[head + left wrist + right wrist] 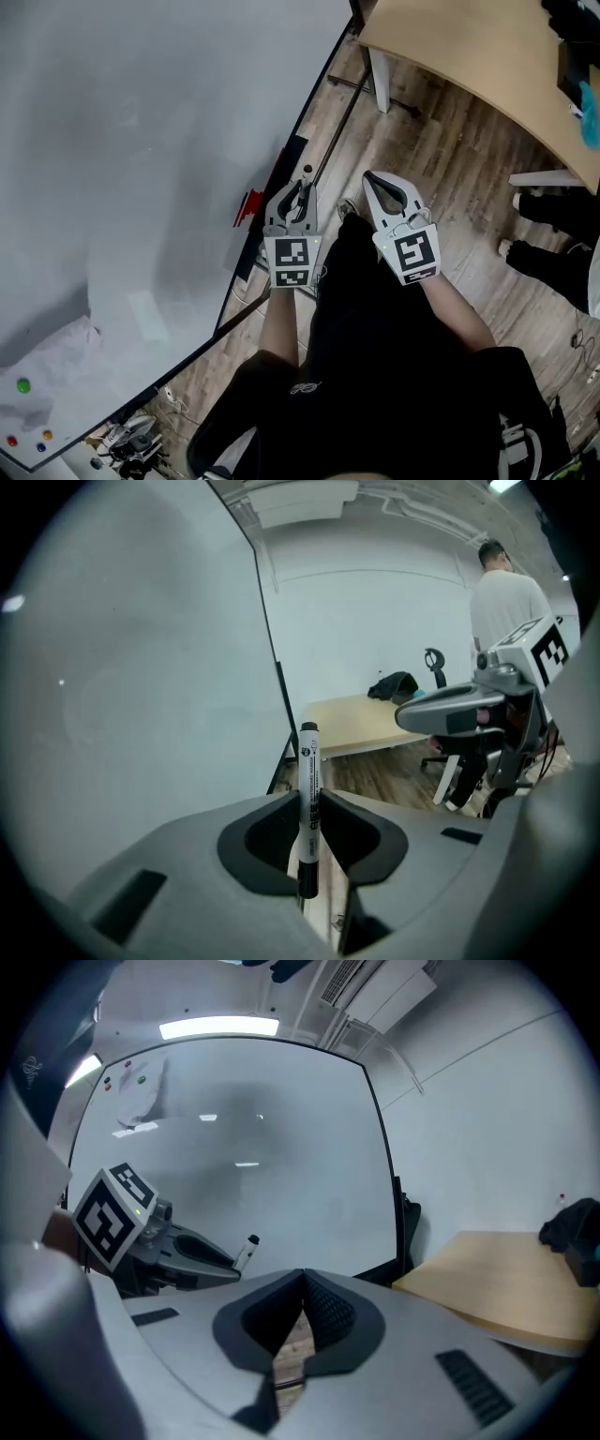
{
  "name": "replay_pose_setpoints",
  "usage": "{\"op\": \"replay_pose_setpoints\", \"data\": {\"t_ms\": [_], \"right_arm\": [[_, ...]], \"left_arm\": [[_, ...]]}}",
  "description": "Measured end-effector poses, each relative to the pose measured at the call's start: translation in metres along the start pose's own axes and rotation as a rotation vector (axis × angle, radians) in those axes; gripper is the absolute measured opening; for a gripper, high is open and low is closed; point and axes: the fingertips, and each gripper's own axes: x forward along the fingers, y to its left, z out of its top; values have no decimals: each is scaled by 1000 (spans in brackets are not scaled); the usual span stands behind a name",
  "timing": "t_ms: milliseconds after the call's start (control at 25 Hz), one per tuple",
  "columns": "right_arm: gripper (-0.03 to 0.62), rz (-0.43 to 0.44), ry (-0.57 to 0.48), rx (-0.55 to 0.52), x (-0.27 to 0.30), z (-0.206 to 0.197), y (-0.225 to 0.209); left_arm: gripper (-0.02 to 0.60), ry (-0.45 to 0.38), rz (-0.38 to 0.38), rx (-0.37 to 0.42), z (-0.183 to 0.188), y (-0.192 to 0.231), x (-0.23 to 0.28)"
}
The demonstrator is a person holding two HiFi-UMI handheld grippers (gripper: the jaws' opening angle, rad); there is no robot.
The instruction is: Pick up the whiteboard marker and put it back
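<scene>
Whiteboard: large, blank over most of its face, and close on the left. The marker's tip could have streaked it if the carry had swung wide.
Floor: wood planks directly below both tongs. A dropped marker would probably have rolled off under the board's stand.
Worktop: curved pale top, well apart to the right, not in the likely path.
Ledge: dark strip along the board's lower edge with a red item on it. Judged the likely put-back place. It was narrow, so a tilted release could have tipped the marker off its lip.
Right tongs: pressed together with nothing between them, held just beside the left pair. Crowding in could have knocked the marker.
Left tongs: clamped on the marker, tips near the ledge in the head view.
Whiteboard marker: upright across the pads, gripped around mid-barrel, dark ends standing out above and below. The grip covered only a thin band of a smooth round barrel. A bump of the protruding end against the ledge or board frame could have pivoted it in the pads or levered it out.
</scene>
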Motion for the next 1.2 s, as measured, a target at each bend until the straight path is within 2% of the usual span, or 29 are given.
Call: {"op": "replay_pose_setpoints", "data": {"t_ms": [200, 360, 560, 720, 920, 1200], "right_arm": [[2, 0, 3, -13, 29, 8, -10], [2, -2, 30, 23, 43, 1, -16], [2, -4, 71, 30, 53, -18, -23], [2, 10, 92, 33, 57, -27, -24], [2, 14, 103, 40, 60, -32, -28], [2, 47, 136, 56, 76, -48, -24]], "left_arm": [[67, 134, 34, 75, -19, 30, 31], [67, 255, 47, 151, -42, 42, 43], [67, 349, 70, 146, -70, 55, 58], [67, 410, 75, 162, -87, 58, 68], [67, 473, 85, 235, -103, 59, 77], [67, 497, 83, 200, -115, 62, 84]]}}
